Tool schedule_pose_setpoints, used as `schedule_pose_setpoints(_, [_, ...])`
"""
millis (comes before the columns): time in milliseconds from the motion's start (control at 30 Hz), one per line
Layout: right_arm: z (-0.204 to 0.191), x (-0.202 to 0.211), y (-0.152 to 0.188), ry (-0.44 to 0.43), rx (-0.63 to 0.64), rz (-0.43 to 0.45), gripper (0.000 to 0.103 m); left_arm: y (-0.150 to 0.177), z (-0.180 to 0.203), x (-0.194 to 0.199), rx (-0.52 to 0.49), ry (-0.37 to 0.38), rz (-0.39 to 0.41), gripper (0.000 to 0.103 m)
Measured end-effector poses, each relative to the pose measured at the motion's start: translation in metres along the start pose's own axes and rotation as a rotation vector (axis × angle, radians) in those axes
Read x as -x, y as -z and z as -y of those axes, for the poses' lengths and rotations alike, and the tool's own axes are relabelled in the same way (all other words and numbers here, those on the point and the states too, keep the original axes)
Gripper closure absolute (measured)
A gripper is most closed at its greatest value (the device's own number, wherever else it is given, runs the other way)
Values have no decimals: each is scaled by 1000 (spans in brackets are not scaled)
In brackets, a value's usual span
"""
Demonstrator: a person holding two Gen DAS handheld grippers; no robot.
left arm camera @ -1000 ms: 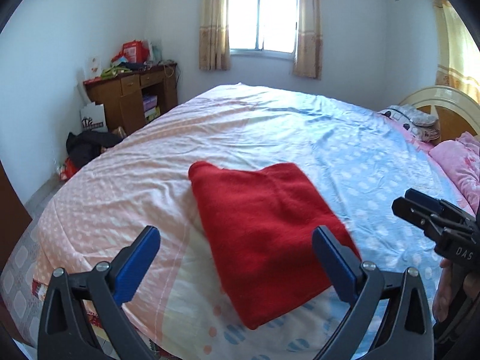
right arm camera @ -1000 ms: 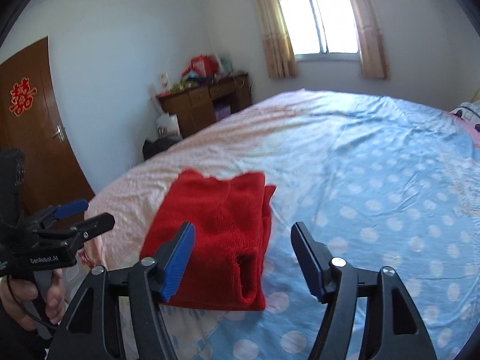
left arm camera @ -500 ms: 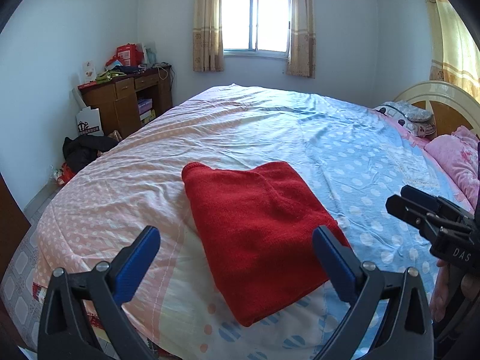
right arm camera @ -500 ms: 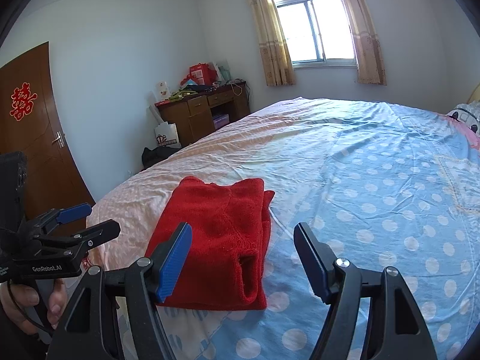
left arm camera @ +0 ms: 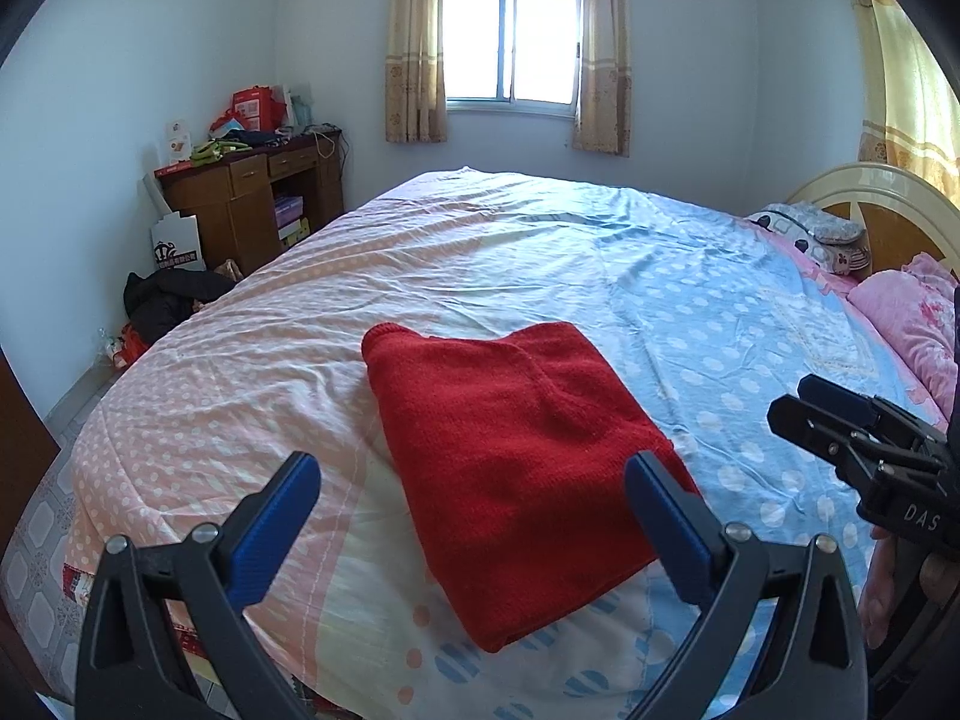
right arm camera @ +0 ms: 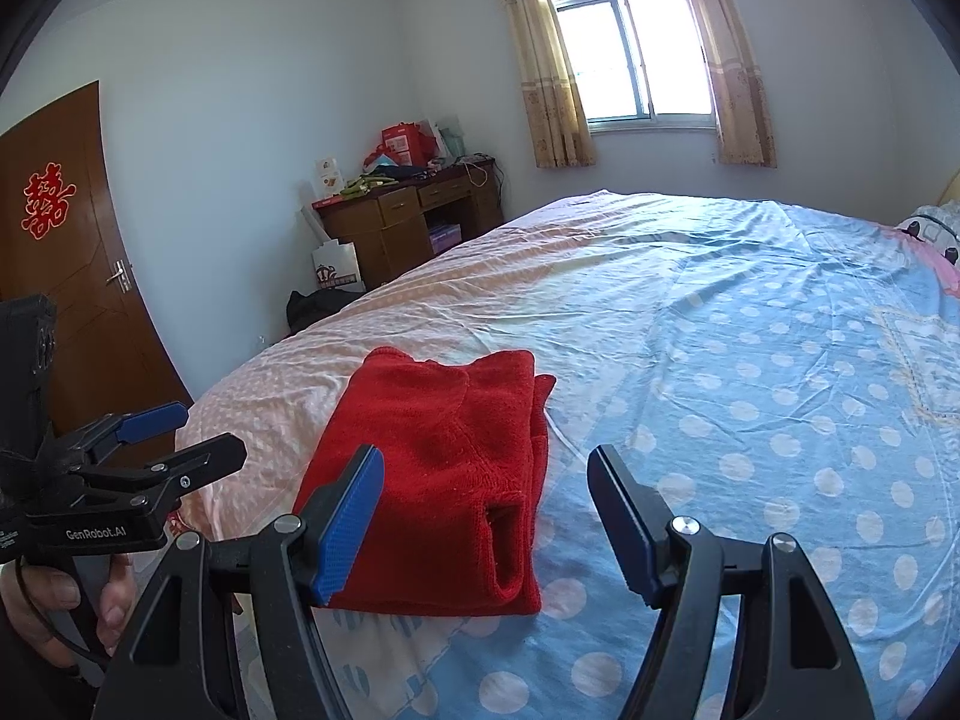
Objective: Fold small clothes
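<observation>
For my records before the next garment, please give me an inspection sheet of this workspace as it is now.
Surface: bed cover, pink and blue with dots, lightly wrinkled.
Job's things: red garment folded flat near the bed edge.
Clutter: pillows at the headboard.
Grippers: left gripper open, empty; right gripper open, empty; neither touches the garment.
Cables: a cord on the desk.
Surroundings: window, door, dark pile on floor.

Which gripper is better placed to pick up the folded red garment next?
Left, marginally. The left gripper is open with the garment centered between its fingers. The right gripper, also open, points past the garment's right edge at bare bedspread.
</observation>
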State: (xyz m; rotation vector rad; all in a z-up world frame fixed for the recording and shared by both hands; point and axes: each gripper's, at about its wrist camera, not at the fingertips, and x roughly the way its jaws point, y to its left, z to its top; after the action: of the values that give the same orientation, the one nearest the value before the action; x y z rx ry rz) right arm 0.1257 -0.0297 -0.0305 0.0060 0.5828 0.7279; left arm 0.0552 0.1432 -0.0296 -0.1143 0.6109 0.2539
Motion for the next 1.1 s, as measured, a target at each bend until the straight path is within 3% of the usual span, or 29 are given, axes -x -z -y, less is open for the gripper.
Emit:
schedule_pose_setpoints(700, [0,2,0,-3,4,0,32,3,4,-3,-10,0,-8,0])
schedule_pose_setpoints(1100, [-2,11,-3,5,12,48,32,2,5,-3,-23,3,-5,0])
